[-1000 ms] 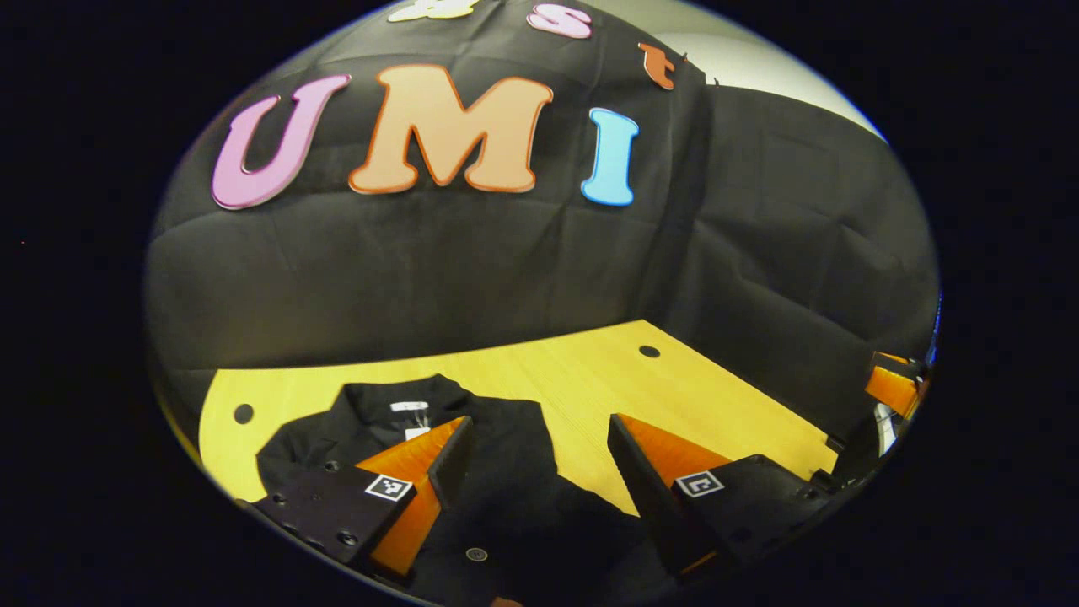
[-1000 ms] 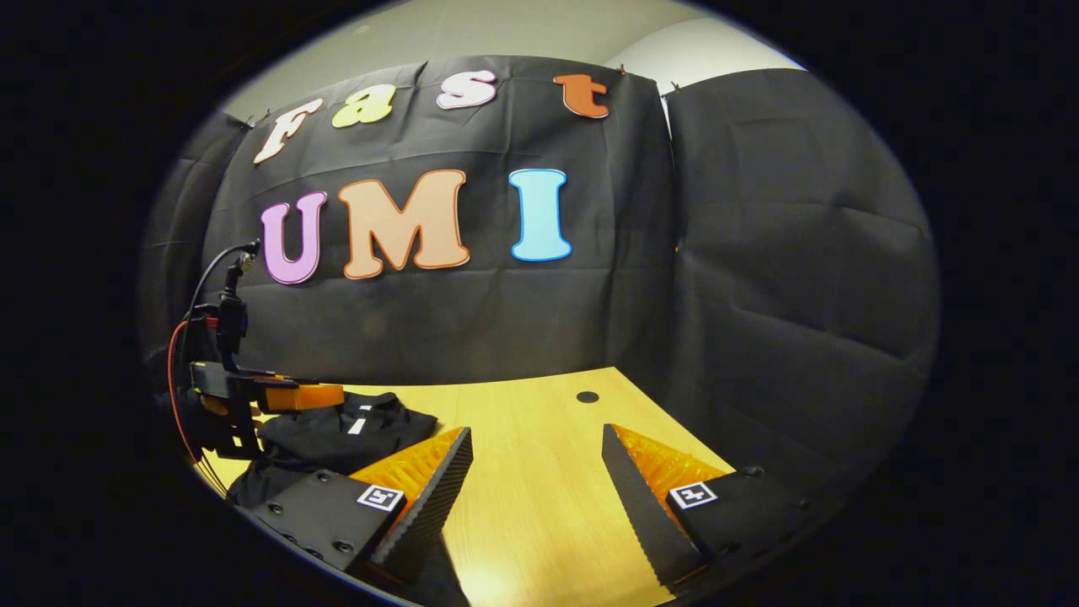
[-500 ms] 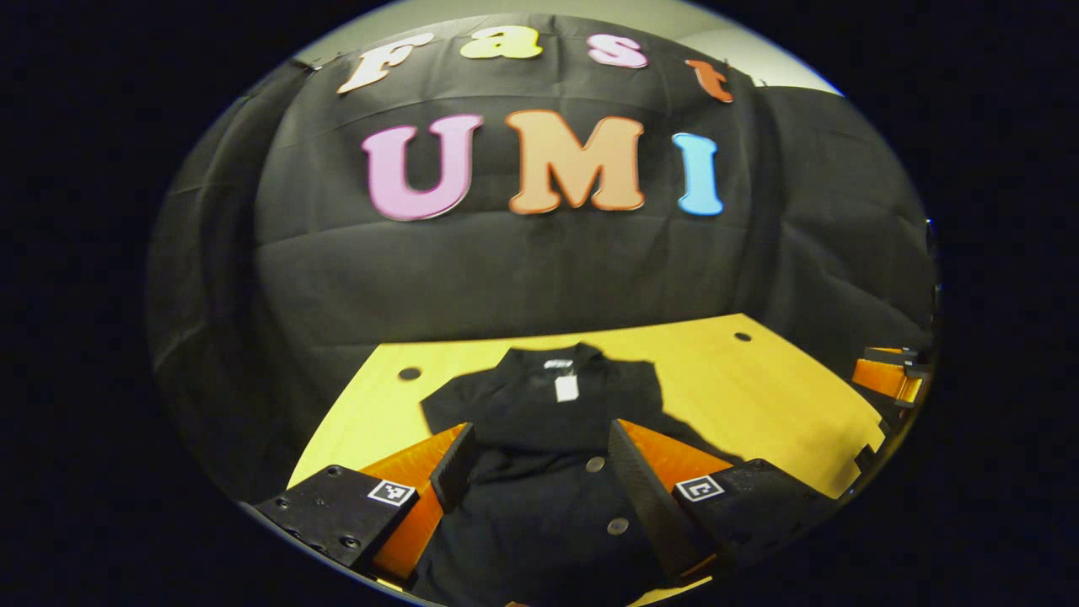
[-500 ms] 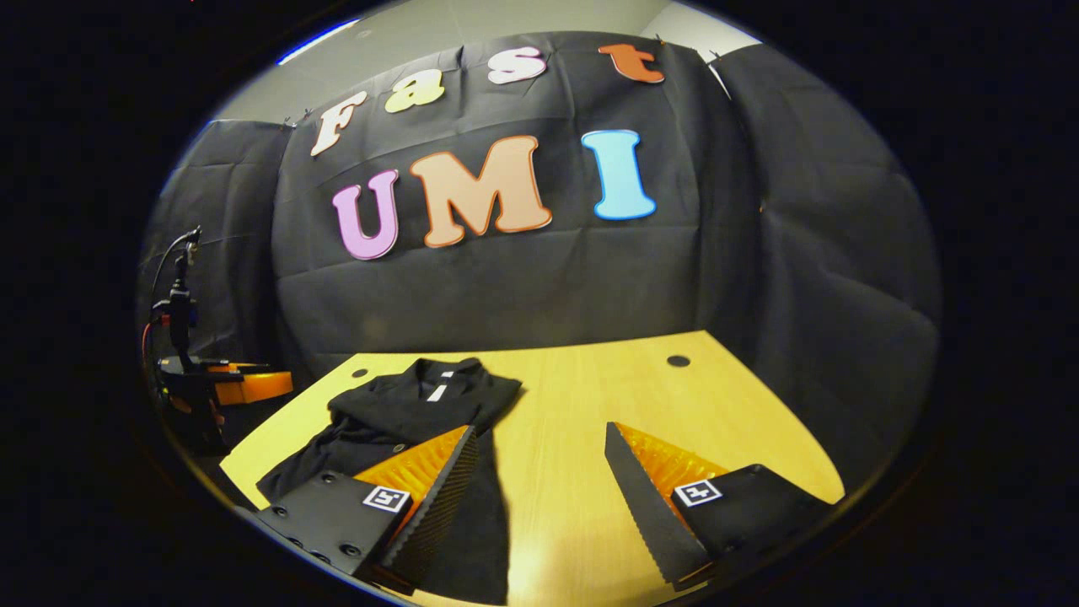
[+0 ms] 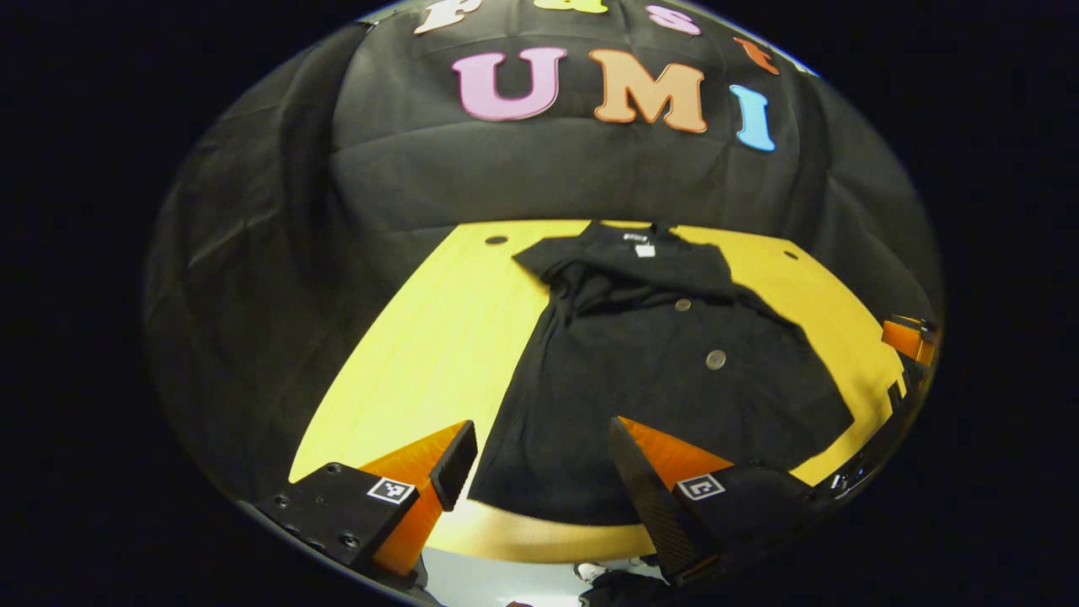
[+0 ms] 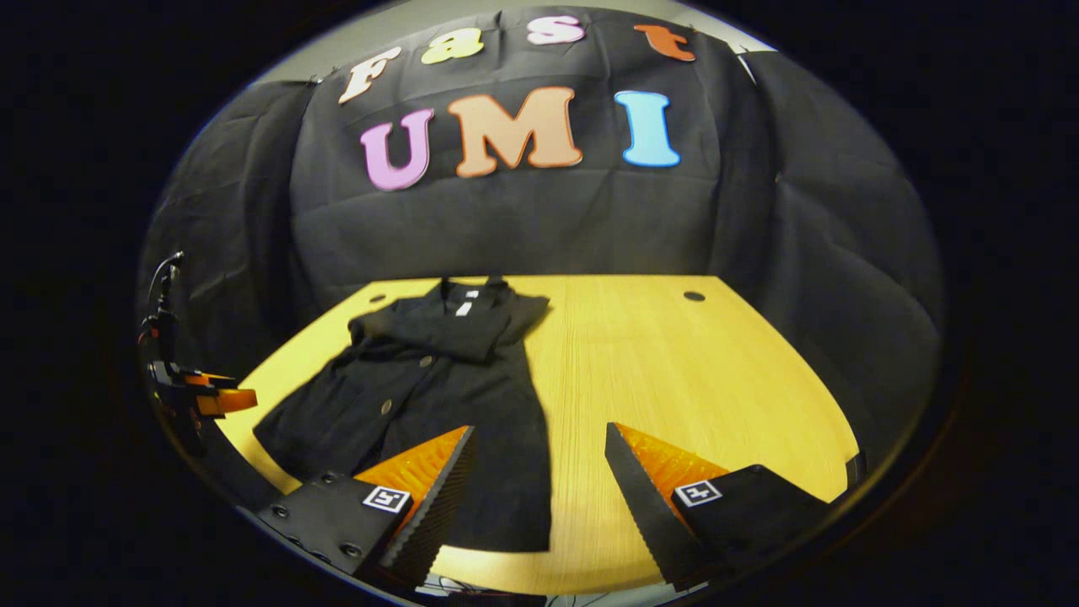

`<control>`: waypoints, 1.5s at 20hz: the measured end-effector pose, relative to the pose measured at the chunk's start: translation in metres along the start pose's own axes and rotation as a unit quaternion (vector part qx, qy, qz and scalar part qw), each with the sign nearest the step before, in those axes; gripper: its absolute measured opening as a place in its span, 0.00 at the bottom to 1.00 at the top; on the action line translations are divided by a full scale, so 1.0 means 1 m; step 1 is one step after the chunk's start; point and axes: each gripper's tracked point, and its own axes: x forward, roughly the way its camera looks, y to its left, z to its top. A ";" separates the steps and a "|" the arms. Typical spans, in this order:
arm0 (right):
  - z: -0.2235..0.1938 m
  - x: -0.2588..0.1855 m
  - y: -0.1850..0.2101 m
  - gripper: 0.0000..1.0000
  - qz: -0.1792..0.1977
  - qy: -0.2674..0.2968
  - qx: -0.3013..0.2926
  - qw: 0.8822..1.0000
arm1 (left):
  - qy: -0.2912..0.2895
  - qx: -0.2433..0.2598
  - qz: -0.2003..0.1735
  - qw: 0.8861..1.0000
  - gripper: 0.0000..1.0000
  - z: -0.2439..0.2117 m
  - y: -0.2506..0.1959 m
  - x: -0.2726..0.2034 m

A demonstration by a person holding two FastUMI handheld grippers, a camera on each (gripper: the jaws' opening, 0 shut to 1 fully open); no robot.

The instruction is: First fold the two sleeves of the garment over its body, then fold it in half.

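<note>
Your left claw (image 5: 539,472) & right claw (image 6: 539,485) both gape wide, holding nothing, above garment (image 6: 447,379) hem on the surface (image 6: 674,371).

Matt cloth on glossy wood

The garment (image 5: 641,379) is soft, matt black cloth with smooth, faintly shiny round buttons (image 5: 716,360); the bench (image 6: 674,371) is pale, fine-grained wood with a glossy sheen at its 6 o'clock edge; the wall (image 6: 523,228) is creased matt cloth.
</note>
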 end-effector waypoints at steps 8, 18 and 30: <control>-0.107 0.018 0.012 0.96 -0.021 0.151 0.009 0.988 | 0.065 -0.024 0.003 0.998 0.99 -0.064 0.019 0.014; -0.115 0.026 0.047 0.26 0.028 0.173 -0.025 0.984 | 0.023 -0.014 -0.054 0.998 0.23 -0.063 -0.008 0.026; -0.132 -0.034 0.070 0.03 0.080 0.184 0.015 0.980 | 0.074 -0.037 -0.090 0.992 0.00 -0.100 -0.015 -0.031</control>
